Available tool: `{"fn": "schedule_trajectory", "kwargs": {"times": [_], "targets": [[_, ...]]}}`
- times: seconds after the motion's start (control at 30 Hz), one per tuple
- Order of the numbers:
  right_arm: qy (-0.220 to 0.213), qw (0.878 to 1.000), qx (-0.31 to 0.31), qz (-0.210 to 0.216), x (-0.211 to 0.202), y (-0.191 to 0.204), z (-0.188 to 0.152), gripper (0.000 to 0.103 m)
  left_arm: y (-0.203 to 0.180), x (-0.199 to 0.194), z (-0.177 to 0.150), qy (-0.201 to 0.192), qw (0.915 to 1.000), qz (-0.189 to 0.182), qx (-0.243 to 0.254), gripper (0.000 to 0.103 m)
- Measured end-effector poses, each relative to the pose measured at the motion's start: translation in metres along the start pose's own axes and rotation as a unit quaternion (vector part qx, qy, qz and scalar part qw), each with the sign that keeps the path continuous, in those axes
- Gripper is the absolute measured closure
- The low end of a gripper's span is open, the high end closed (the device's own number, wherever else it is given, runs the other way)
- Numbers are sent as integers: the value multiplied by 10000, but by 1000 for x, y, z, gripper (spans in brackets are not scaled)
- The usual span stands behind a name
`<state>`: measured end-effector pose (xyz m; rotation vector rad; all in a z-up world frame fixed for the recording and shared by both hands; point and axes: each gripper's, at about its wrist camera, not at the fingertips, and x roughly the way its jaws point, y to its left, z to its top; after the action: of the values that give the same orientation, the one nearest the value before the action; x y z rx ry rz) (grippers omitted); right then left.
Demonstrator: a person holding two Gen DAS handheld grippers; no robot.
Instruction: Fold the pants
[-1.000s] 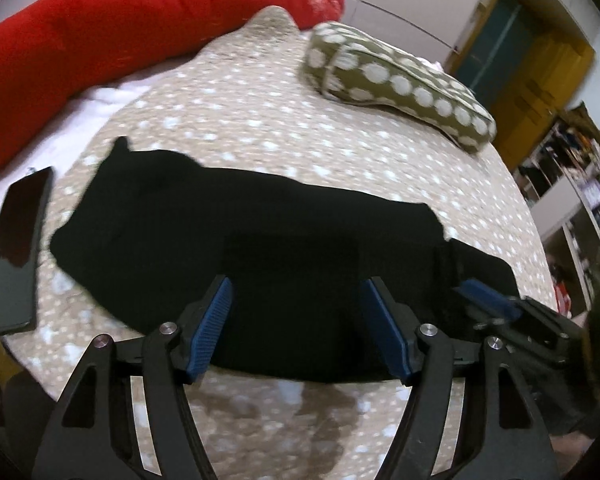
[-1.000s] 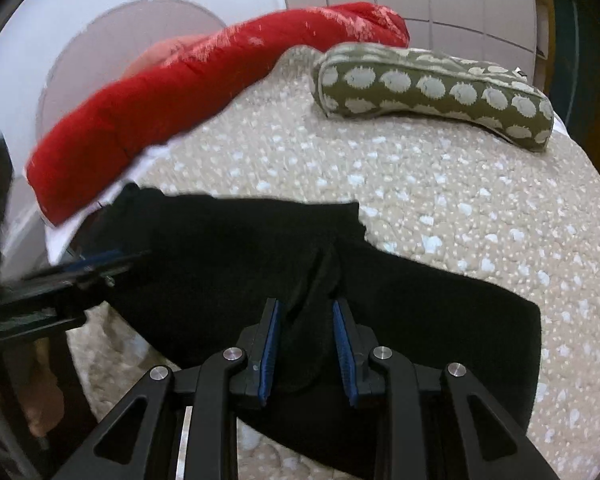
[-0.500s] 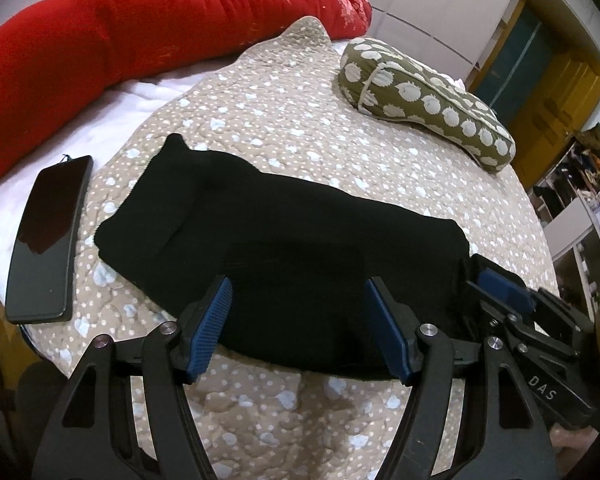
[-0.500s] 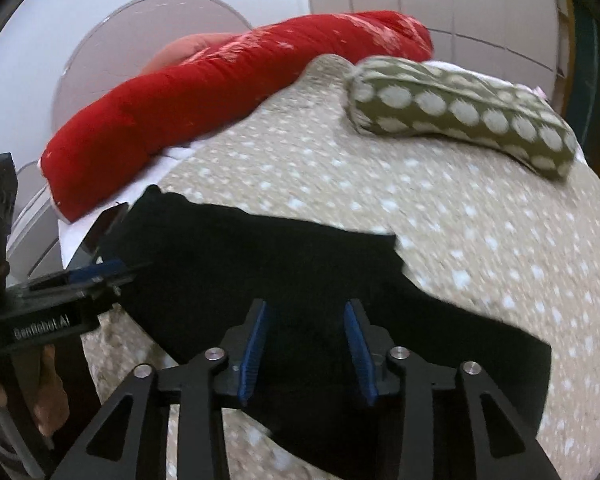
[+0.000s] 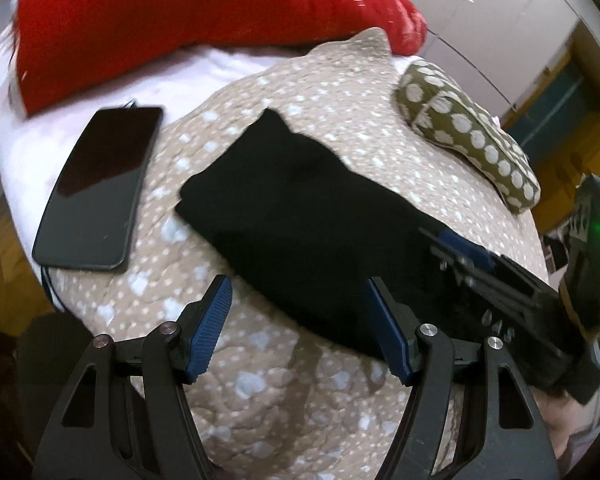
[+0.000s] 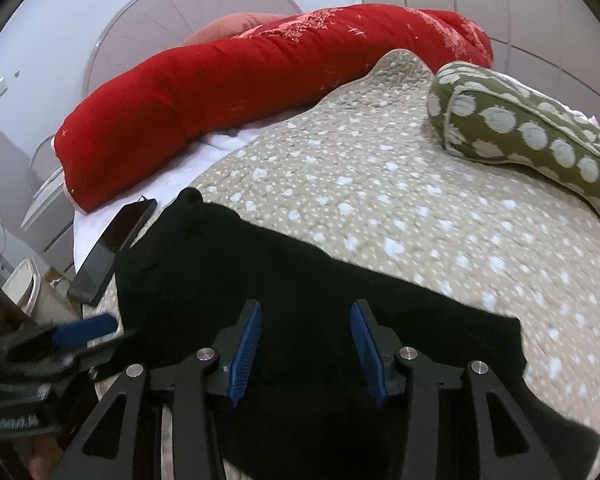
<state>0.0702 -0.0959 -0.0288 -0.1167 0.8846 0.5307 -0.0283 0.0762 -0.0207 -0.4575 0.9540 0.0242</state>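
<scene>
The black pants (image 5: 300, 224) lie flat on the spotted beige quilt (image 5: 340, 120), folded into a long dark band; their long axis runs from a far-left end, which lies near the smartphone (image 5: 96, 188), down to a near-right end that passes under the right gripper (image 6: 306, 350); in the left wrist view this axis slants from upper left to lower right. The left gripper (image 5: 298, 328) hovers off the near long edge, its blue pads spread wide apart with nothing between them; only the quilt and the band's near edge show between its fingers, so it stands beside the cloth, not over its middle. The right gripper is directly above the fabric, its jaws likewise apart and holding nothing; black cloth fills the gap between its fingers (image 6: 246, 350), though I cannot tell whether the tips touch it. The right is thus the nearer to the garment, sitting over the near-right end; the left faces the middle of the near edge. My judgement is that another fold would bring one end of the band over the other along that slanted axis, so each gripper would need a corner of the same end. The red bolster (image 6: 240, 80) and the green dotted pillow (image 6: 532, 124) lie well apart from the pants, at the far side of the bed.
</scene>
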Motion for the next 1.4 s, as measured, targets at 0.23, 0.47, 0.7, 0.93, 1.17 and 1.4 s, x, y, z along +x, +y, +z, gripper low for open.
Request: {"fn": "schedule_trajectory", "kwargs": {"times": [0.23,0.47,0.7,0.93,1.17,1.4], "targets": [[47,9997,-215,-54,24,11,15,55,11,10,-2,68,9997,40,-251,34],[161,9987,-396,-286,48,26,22,52,13,15,-2,25,9996,33,-264,32],[120,9978,-643,74,50,40,38,53,18,14,0,-9,9992,-64,-396,32],[61,9965,-718,422,50,44,56,53,24,14,6,-144,9980,-78,-606,32],[409,9967,-395,572,78,41,63,53,23,23,9,-204,9970,-205,-719,21],[381,9964,-206,731,71,33,63,54,20,28,10,-258,9973,-129,-672,21]]}}
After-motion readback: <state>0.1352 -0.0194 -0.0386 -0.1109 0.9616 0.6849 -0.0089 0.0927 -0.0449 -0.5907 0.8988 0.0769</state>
